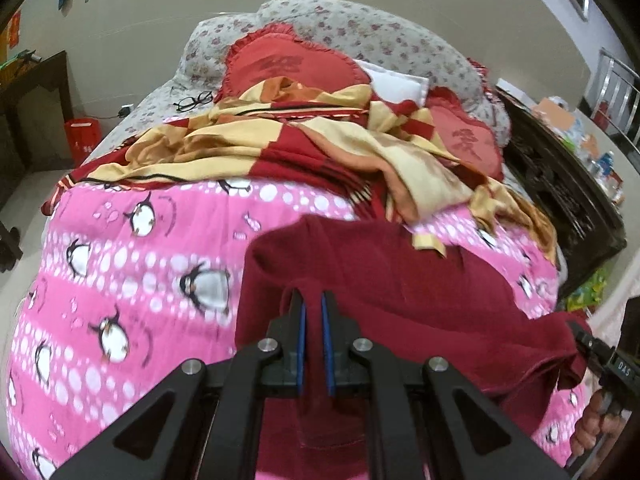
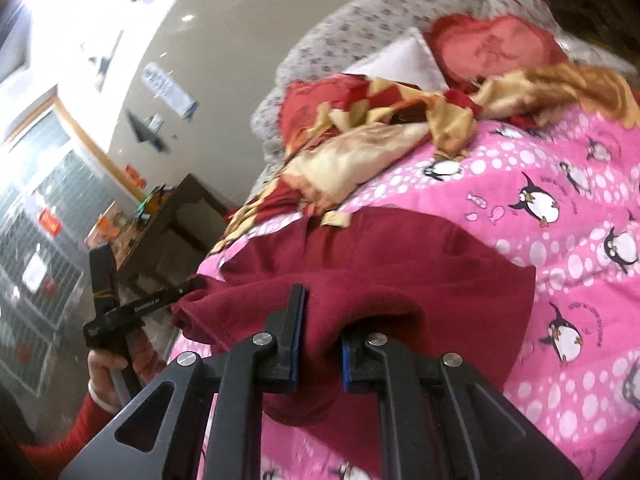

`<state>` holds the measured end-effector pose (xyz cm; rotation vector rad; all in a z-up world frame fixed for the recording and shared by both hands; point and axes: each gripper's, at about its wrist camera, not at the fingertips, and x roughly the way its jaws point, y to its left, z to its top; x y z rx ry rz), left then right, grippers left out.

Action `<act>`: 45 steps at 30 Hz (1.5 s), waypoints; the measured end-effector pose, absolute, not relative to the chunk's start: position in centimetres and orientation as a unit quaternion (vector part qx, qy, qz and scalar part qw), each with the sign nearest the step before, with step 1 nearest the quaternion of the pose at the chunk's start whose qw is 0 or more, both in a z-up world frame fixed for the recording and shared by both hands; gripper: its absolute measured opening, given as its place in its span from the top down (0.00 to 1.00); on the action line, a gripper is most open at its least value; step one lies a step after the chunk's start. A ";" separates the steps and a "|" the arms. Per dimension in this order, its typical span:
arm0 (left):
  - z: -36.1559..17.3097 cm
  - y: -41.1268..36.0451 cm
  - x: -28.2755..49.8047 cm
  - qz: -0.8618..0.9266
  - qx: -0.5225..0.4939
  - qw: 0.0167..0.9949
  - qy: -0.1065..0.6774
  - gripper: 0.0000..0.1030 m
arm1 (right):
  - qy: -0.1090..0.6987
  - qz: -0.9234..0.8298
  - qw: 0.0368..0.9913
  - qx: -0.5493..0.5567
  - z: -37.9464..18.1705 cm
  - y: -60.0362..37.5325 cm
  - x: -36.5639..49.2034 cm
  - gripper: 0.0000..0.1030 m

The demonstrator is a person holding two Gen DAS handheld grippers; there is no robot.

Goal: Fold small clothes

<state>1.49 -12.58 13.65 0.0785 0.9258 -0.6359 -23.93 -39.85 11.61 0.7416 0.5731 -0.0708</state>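
A dark red garment (image 1: pixel 400 280) lies on the pink penguin quilt (image 1: pixel 120 280). My left gripper (image 1: pixel 313 300) is shut on a fold of its near edge, with cloth draped over both fingertips. In the right wrist view the same garment (image 2: pixel 400 264) lies on the quilt (image 2: pixel 560 240). My right gripper (image 2: pixel 320 320) is shut on a thick bunch of its near edge, which hides the right fingertip. The left gripper (image 2: pixel 188 286) shows at that view's left, at the garment's other end. The right gripper's body (image 1: pixel 600 356) shows at the left wrist view's right edge.
A red and yellow checked blanket (image 1: pixel 300 140) lies crumpled beyond the garment. Red heart cushions (image 1: pixel 288 64) and a white pillow (image 1: pixel 396 84) sit at the head of the bed. Glasses (image 1: pixel 194 101) lie on the floral sheet. A dark wooden bedside frame (image 1: pixel 560 192) stands at the right.
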 end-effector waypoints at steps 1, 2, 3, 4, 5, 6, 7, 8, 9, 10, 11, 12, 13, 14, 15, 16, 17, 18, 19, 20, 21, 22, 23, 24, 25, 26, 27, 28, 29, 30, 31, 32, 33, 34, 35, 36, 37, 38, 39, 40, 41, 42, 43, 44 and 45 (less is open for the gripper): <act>13.4 -13.0 1.9 -0.299 0.038 0.845 0.441 0.93 | 0.279 -0.038 0.885 0.370 11.0 -40.7 -23.3 0.76; 12.8 -13.7 2.9 -0.295 0.037 0.843 0.447 0.93 | 0.284 -0.040 0.877 0.385 10.1 -41.6 -22.6 0.75; 12.5 -14.1 3.4 -0.292 0.036 0.842 0.452 0.93 | 0.292 -0.042 0.868 0.399 9.4 -42.4 -22.0 0.75; 12.1 -14.4 3.9 -0.290 0.037 0.841 0.455 0.92 | 0.302 -0.047 0.856 0.417 8.6 -43.3 -21.4 0.73; 11.7 -14.9 4.4 -0.290 0.042 0.840 0.457 0.91 | 0.314 -0.051 0.845 0.431 7.9 -44.0 -20.9 0.72; 11.6 -15.1 4.7 -0.290 0.046 0.840 0.456 0.89 | 0.326 -0.053 0.836 0.438 7.5 -44.7 -20.6 0.72; 11.6 -15.2 4.8 -0.293 0.045 0.840 0.455 0.89 | 0.330 -0.052 0.832 0.443 7.4 -45.2 -20.5 0.72; 11.7 -15.2 5.2 -0.302 0.038 0.836 0.456 0.86 | 0.323 -0.044 0.833 0.447 7.6 -45.5 -20.9 0.71; 11.9 -15.0 5.3 -0.305 0.033 0.836 0.455 0.82 | 0.316 -0.037 0.837 0.445 7.9 -45.6 -21.3 0.71; 12.3 -14.8 5.4 -0.301 0.030 0.841 0.448 0.69 | 0.312 -0.032 0.841 0.440 8.2 -45.6 -21.6 0.69; 12.8 -14.4 5.6 -0.288 0.025 0.852 0.436 0.60 | 0.312 -0.030 0.845 0.433 8.5 -45.6 -22.0 0.68; 13.3 -14.0 5.8 -0.284 0.019 0.857 0.429 0.59 | 0.313 -0.027 0.848 0.427 8.7 -45.5 -22.3 0.66; 13.6 -13.8 6.1 -0.284 0.012 0.858 0.427 0.59 | 0.313 -0.024 0.849 0.424 8.8 -45.5 -22.4 0.60; 13.9 -13.5 6.3 -0.286 0.005 0.857 0.429 0.60 | 0.314 -0.019 0.851 0.421 9.0 -45.5 -22.4 0.55; 14.2 -13.3 6.4 -0.285 0.002 0.857 0.430 0.59 | 0.318 -0.012 0.853 0.414 9.3 -45.3 -22.2 0.54; 14.5 -13.1 6.3 -0.285 0.002 0.858 0.427 0.59 | 0.323 -0.007 0.854 0.408 9.5 -45.2 -21.9 0.52; 14.8 -12.8 5.8 -0.289 0.004 0.860 0.420 0.59 | 0.331 -0.005 0.856 0.396 9.9 -45.0 -21.6 0.51; 15.1 -12.7 5.3 -0.294 0.009 0.860 0.416 0.58 | 0.338 -0.002 0.858 0.387 10.5 -44.8 -21.2 0.51; 15.2 -12.5 5.0 -0.298 0.013 0.860 0.414 0.55 | 0.338 0.004 0.860 0.383 10.9 -44.8 -21.2 0.51; 15.3 -12.3 4.5 -0.302 0.018 0.861 0.409 0.50 | 0.330 0.014 0.862 0.385 11.5 -44.9 -21.4 0.50; 15.2 -12.0 3.8 -0.306 0.023 0.862 0.404 0.47 | 0.319 0.021 0.863 0.391 12.0 -45.2 -21.6 0.49; 15.1 -11.7 3.4 -0.309 0.027 0.861 0.403 0.43 | 0.302 0.020 0.867 0.397 12.6 -45.8 -22.2 0.44; 14.9 -11.5 3.1 -0.313 0.031 0.860 0.403 0.40 | 0.290 0.008 0.870 0.398 13.1 -46.4 -22.7 0.40; 14.6 -11.3 2.8 -0.318 0.033 0.857 0.405 0.39 | 0.279 -0.009 0.875 0.396 13.6 -47.0 -23.2 0.40; 14.3 -11.1 2.5 -0.324 0.036 0.853 0.408 0.37 | 0.269 -0.036 0.881 0.389 14.2 -47.7 -23.9 0.40; 14.0 -11.0 2.3 -0.326 0.038 0.851 0.411 0.36 | 0.262 -0.058 0.885 0.381 14.8 -48.2 -24.5 0.40; 13.5 -10.9 2.0 -0.329 0.044 0.847 0.416 0.36 | 0.253 -0.060 0.888 0.379 15.2 -48.2 -25.0 0.40; 13.1 -10.8 1.6 -0.333 0.050 0.843 0.420 0.36 | 0.247 -0.048 0.891 0.378 15.4 -47.9 -25.3 0.40; 12.7 -10.7 1.4 -0.334 0.054 0.840 0.423 0.36 | 0.248 -0.028 0.894 0.371 15.5 -47.1 -25.4 0.40; 12.2 -10.7 1.0 -0.336 0.060 0.838 0.426 0.36 | 0.255 -0.014 0.898 0.357 15.5 -46.1 -25.3 0.40; 11.9 -10.8 0.7 -0.337 0.066 0.836 0.427 0.36 | 0.270 -0.002 0.906 0.327 15.4 -44.5 -25.0 0.40; 11.5 -11.4 0.4 -0.339 0.081 0.834 0.427 0.36 | 0.281 0.000 0.910 0.304 15.1 -43.4 -24.6 0.41; 11.2 -12.0 0.2 -0.339 0.092 0.834 0.425 0.36 | 0.296 -0.004 0.914 0.276 14.6 -42.1 -23.9 0.42; 10.9 -12.7 0.1 -0.335 0.102 0.835 0.424 0.36 | 0.307 -0.007 0.915 0.261 14.1 -41.4 -23.3 0.45; 10.7 -13.8 0.1 -0.333 0.106 0.835 0.425 0.36 | 0.324 -0.010 0.912 0.252 13.2 -40.7 -22.0 0.51; 10.5 -14.4 0.3 -0.334 0.102 0.834 0.427 0.36 | 0.337 -0.010 0.906 0.255 12.3 -40.5 -20.9 0.53; 10.2 -15.4 0.8 -0.334 0.096 0.835 0.427 0.36 | 0.344 -0.014 0.903 0.259 11.6 -40.7 -20.4 0.54; 10.0 -15.8 1.2 -0.329 0.094 0.838 0.426 0.36 | 0.348 -0.027 0.901 0.259 10.9 -40.9 -19.7 0.54; 9.7 -16.7 2.0 -0.312 0.091 0.844 0.427 0.36 | 0.353 -0.055 0.900 0.250 10.3 -41.4 -19.2 0.55; 9.4 -17.1 2.6 -0.304 0.088 0.846 0.429 0.36 | 0.357 -0.087 0.895 0.253 9.8 -42.3 -19.0 0.55; 9.0 -17.6 3.5 -0.294 0.084 0.847 0.435 0.36 | 0.356 -0.105 0.889 0.268 9.3 -43.4 -19.0 0.55; 8.3 -18.2 4.5 -0.281 0.081 0.847 0.443 0.36 | 0.349 -0.124 0.883 0.289 8.6 -44.7 -19.1 0.55; 7.9 -18.6 5.3 -0.273 0.078 0.846 0.452 0.36 | 0.347 -0.139 0.878 0.300 7.9 -45.8 -19.0 0.55; 7.2 -18.9 6.1 -0.265 0.075 0.842 0.464 0.36 | 0.354 -0.147 0.870 0.310 7.0 -46.6 -18.7 0.55; 6.6 -19.2 6.7 -0.259 0.073 0.840 0.471 0.34 | 0.369 -0.149 0.858 0.325 5.7 -47.5 -18.2 0.55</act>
